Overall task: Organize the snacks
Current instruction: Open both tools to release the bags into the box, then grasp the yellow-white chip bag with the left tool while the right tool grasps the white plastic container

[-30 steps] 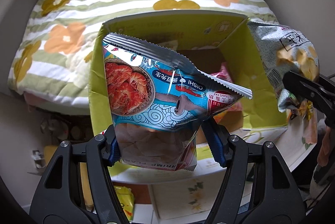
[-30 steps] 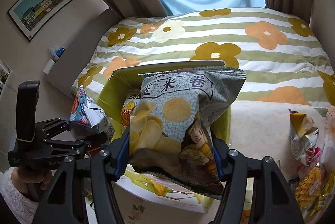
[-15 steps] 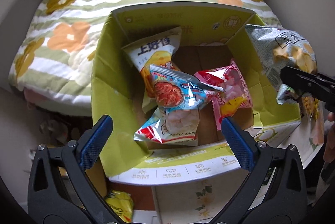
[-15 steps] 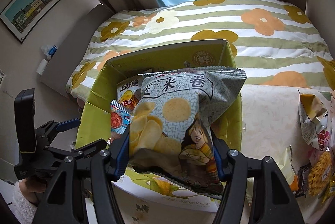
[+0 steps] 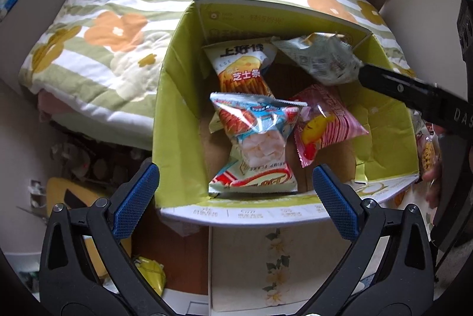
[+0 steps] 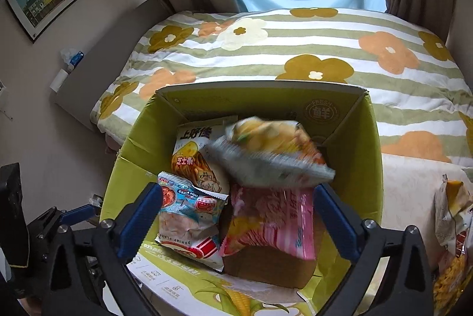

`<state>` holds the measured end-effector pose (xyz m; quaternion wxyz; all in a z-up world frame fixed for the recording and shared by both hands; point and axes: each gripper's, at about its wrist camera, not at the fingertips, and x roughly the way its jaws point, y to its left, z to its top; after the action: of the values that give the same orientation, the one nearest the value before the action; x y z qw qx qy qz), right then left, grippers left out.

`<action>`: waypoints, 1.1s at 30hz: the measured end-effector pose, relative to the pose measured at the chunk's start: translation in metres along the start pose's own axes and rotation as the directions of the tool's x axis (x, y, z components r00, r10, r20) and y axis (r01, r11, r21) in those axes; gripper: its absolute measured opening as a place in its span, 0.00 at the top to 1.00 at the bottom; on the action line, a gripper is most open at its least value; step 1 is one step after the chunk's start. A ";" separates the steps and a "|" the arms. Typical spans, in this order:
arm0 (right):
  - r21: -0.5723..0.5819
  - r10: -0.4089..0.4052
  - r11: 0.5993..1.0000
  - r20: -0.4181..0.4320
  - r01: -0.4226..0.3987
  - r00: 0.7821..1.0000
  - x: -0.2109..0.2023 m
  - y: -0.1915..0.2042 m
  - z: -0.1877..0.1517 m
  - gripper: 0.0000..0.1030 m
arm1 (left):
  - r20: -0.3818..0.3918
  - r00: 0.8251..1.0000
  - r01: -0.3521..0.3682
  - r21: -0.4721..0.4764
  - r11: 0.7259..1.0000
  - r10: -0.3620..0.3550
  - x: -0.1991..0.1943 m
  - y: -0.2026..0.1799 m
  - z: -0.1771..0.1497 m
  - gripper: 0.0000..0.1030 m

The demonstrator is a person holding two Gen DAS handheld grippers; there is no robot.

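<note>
An open yellow-green cardboard box holds a blue shrimp-flakes bag, a cheese-stick bag and a pink bag. My left gripper is open and empty above the box's near edge. My right gripper is open over the box. The grey corn-roll chips bag is blurred in mid-fall just beyond its fingers; it also shows in the left wrist view.
The box stands on a floral-patterned table against a bed with a striped flower quilt. More snack bags lie on the table to the right. The floor at the left is cluttered.
My left gripper opened and the shrimp-flakes bag dropped into the box. My right gripper then moved over the box and opened, letting go of the corn-roll chips bag.
</note>
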<state>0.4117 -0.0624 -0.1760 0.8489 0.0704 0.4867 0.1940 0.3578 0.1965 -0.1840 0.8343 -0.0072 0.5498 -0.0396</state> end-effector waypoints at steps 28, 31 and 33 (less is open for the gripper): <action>0.030 -0.144 0.989 0.109 0.142 0.983 -0.123 -0.053 -0.039 0.02 | 0.110 0.986 0.110 0.125 0.986 -0.124 -0.037 -0.083 0.009 0.00; 0.024 -0.159 0.987 0.121 0.158 0.980 -0.143 -0.079 -0.047 0.01 | 0.122 0.984 0.115 0.128 0.985 -0.130 -0.042 -0.107 0.011 0.00; 0.020 -0.173 0.985 0.120 0.172 0.978 -0.156 -0.103 -0.053 0.01 | 0.125 0.982 0.127 0.122 0.984 -0.142 -0.045 -0.125 0.012 0.00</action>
<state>0.3223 -0.2222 -0.1104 0.8901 0.0436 0.4394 0.1127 0.3441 0.0746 -0.1310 0.8635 0.0002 0.4882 -0.1266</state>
